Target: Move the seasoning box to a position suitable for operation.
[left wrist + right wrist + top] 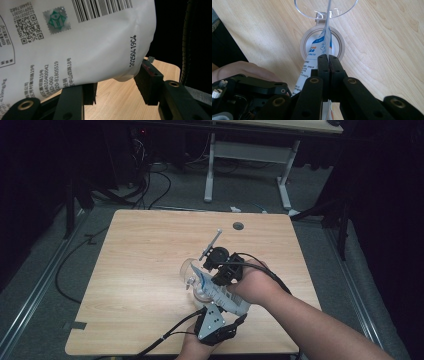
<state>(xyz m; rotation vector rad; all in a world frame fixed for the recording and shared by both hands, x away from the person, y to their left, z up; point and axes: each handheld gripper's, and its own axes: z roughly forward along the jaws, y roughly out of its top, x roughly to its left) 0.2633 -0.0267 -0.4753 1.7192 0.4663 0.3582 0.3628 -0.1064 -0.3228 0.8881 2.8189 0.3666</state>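
Both grippers hold a white pouch (226, 296) with blue print, tilted over a clear jar (190, 271) at the middle of the wooden table (145, 270). My right gripper (212, 279) is shut flat on the pouch's thin upper edge (312, 68); in the right gripper view (329, 60) that edge points down into the jar's round mouth (340, 43), with the clear hinged lid (304, 7) open behind it. My left gripper (220, 309) holds the pouch's bulging lower end (75, 45) between its jaws (117, 87), both pads against it.
A small round hole (238, 225) is in the tabletop near its far edge. A white-legged desk frame (245, 165) stands beyond the table. Cables (150, 190) lie on the floor at the back left. The near table edge runs just under my left hand.
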